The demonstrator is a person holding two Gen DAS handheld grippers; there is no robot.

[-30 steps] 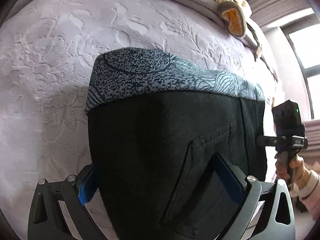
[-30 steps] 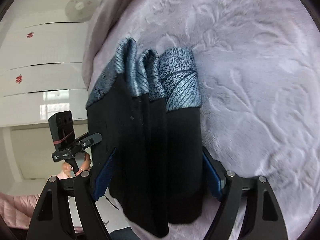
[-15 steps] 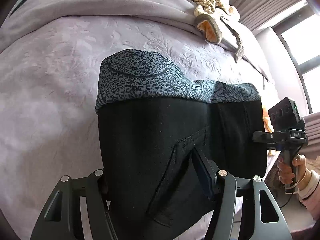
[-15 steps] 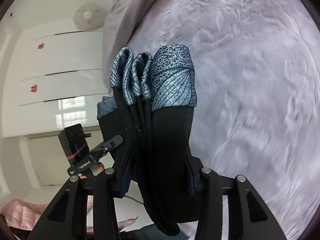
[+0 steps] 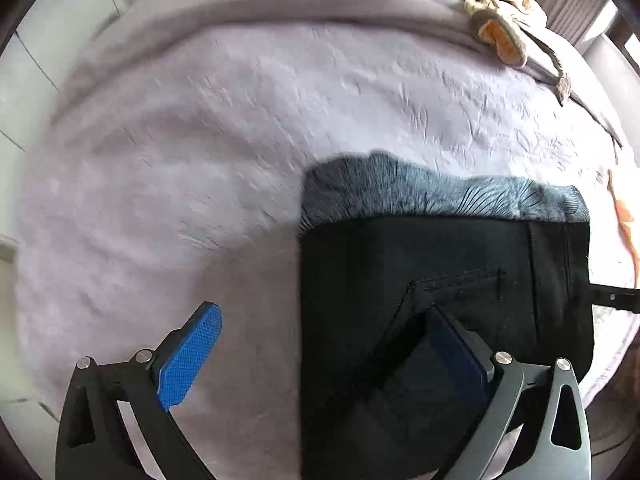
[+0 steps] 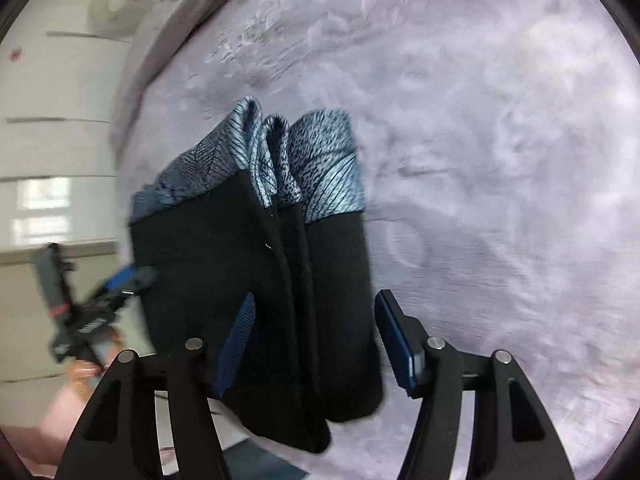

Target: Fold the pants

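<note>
Black pants lie folded into a compact stack on the bed. Left hand-held gripper and right hand-held gripper are both opening, pads off the cloth; folding looks done.

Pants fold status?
Done: pants lie folded in stacked layers on the bed. In hand: both grippers are letting go, left gripper wide open, right gripper opening with its pads off the cloth. Left: pull both clear.
</note>
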